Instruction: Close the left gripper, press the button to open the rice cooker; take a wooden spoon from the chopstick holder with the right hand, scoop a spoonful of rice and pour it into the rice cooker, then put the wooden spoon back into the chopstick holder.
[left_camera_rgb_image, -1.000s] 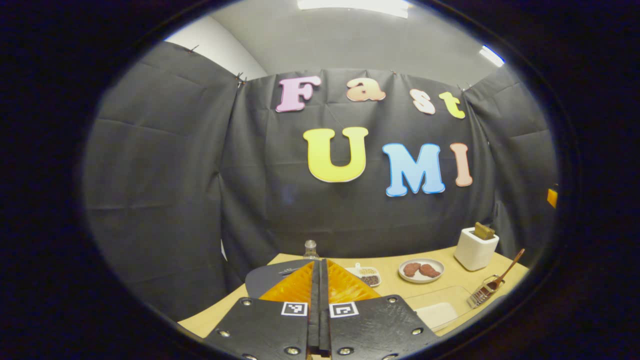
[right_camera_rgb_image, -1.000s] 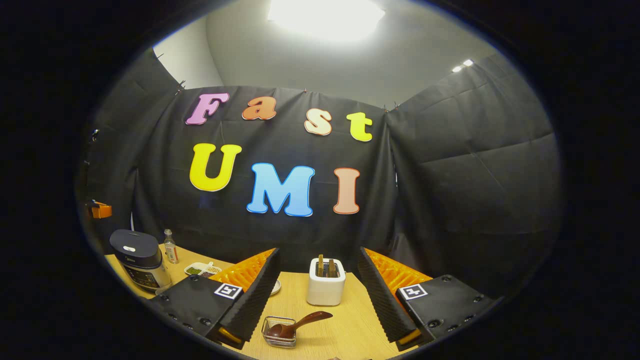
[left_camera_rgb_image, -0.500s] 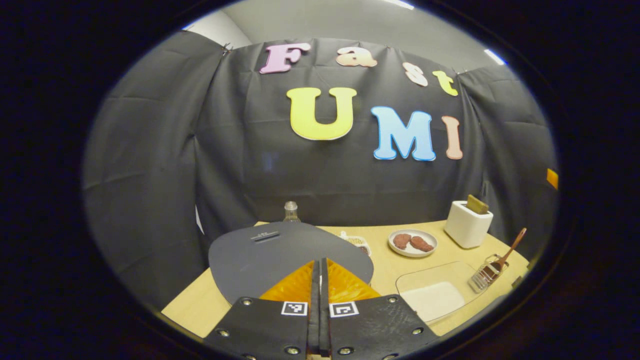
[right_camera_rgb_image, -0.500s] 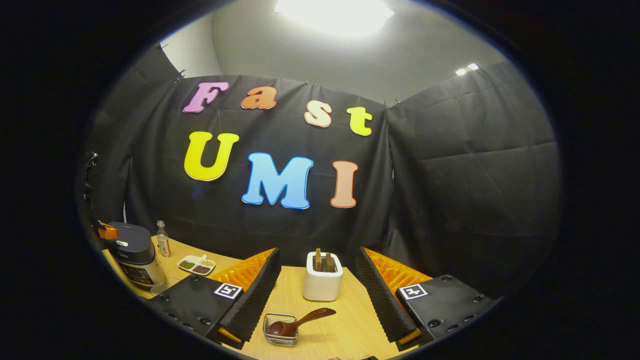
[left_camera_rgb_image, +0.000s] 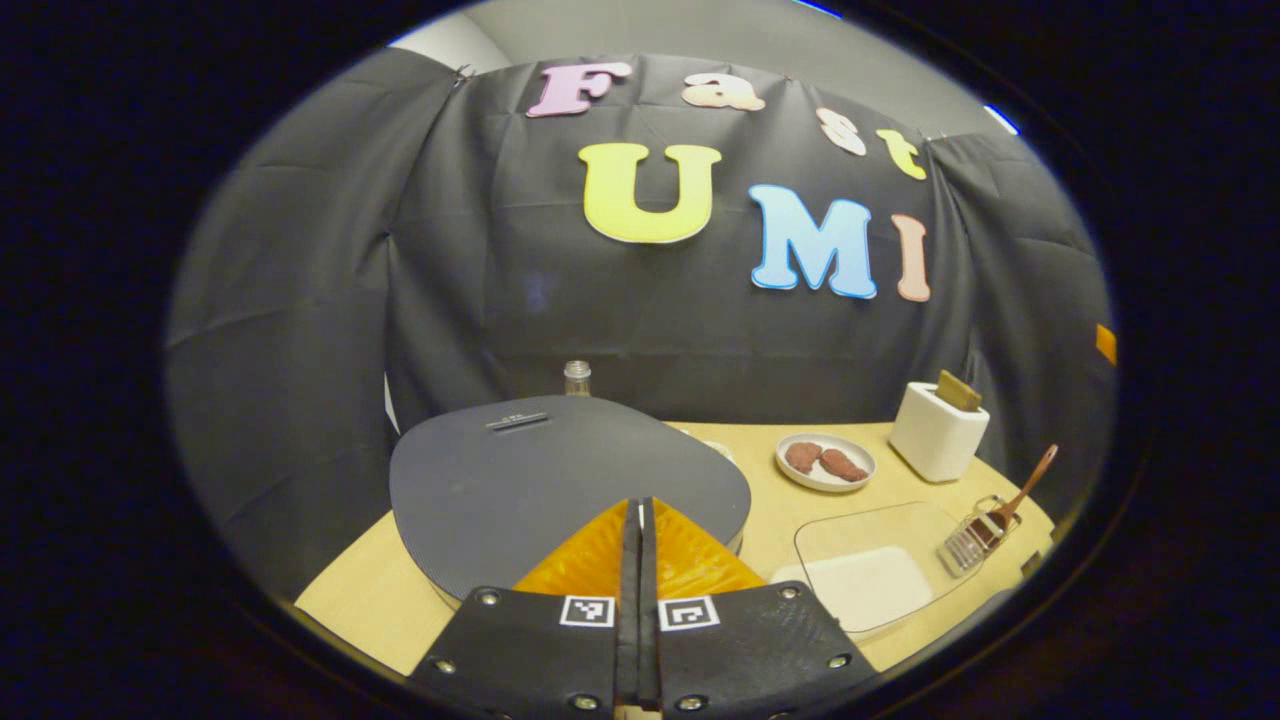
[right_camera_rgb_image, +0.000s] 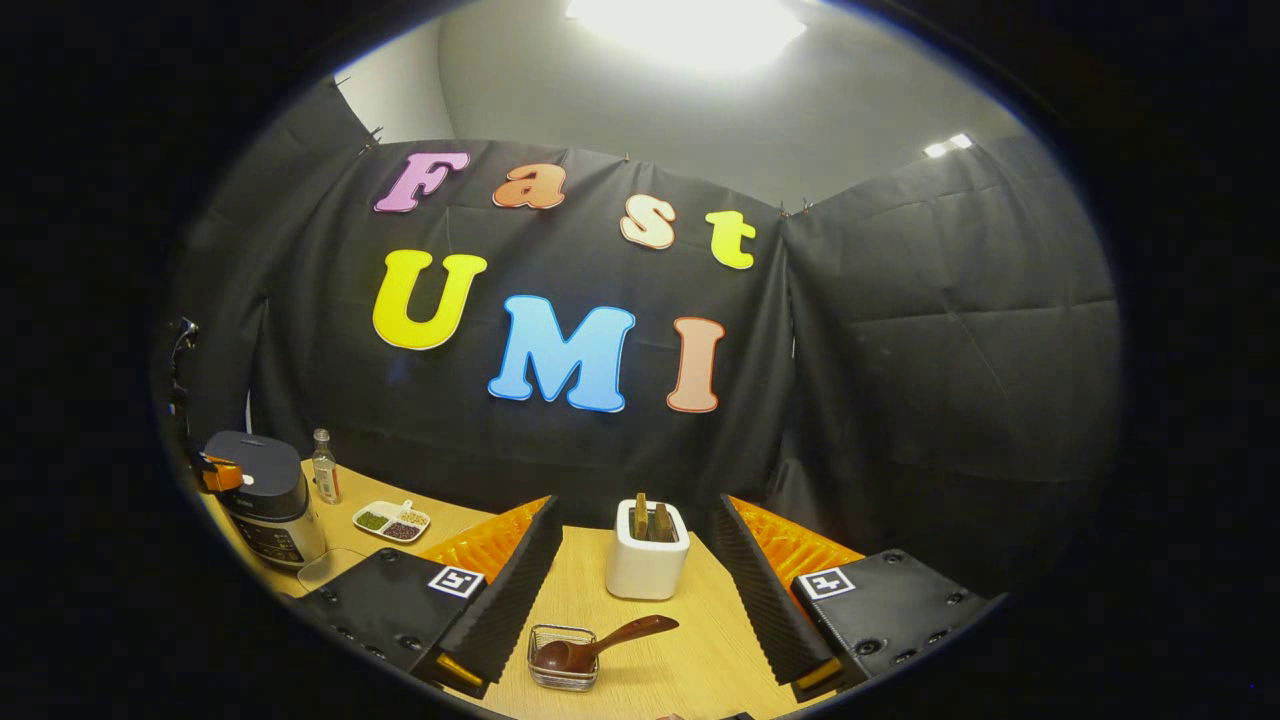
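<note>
Dark rice cooker (left_camera_rgb_image: 560, 480) button apparently behind left gripper (left_camera_rgb_image: 640, 530).

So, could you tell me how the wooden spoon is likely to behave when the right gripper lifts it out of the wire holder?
The wooden spoon looks rigid, so it probably won't flex. Its bowl sits in the chopstick holder with the handle slanting out, so it may pivot if gripped near the end. The holder looks like light wire and could shift or tip. The right gripper is open.
</note>
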